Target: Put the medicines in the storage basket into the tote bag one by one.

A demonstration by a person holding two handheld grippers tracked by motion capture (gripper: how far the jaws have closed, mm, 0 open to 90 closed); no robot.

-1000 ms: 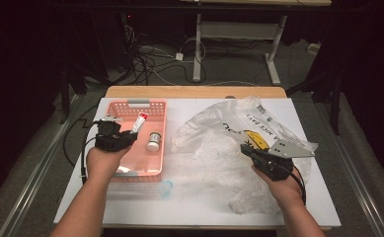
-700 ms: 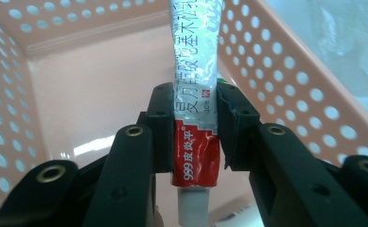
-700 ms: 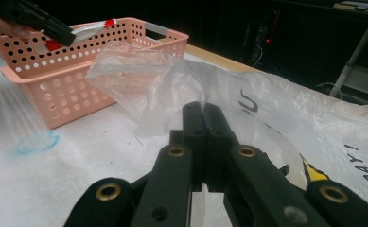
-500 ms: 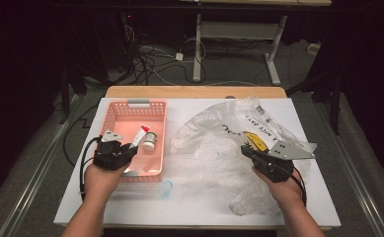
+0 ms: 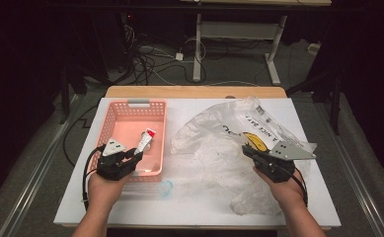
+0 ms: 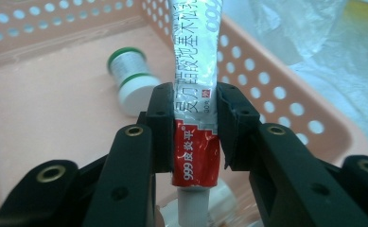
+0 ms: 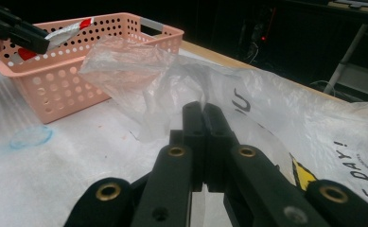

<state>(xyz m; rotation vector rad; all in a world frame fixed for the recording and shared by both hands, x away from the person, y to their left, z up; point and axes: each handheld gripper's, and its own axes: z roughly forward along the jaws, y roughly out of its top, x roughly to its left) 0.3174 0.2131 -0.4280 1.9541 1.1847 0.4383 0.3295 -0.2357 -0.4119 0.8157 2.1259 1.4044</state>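
White desk, dark room beyond: left gripper has its fingers clamped across a red-and-silver ointment tube, held above the near end of the pink basket, small green-rimmed bottle lying inside. Right gripper, fingers together, sits at the clear plastic bag. Risks: soft tube could slip or pivot in the narrow grip; the bag mouth may sag shut.

tube: glossy foil | basket: perforated pink plastic | bag: crinkled clear film
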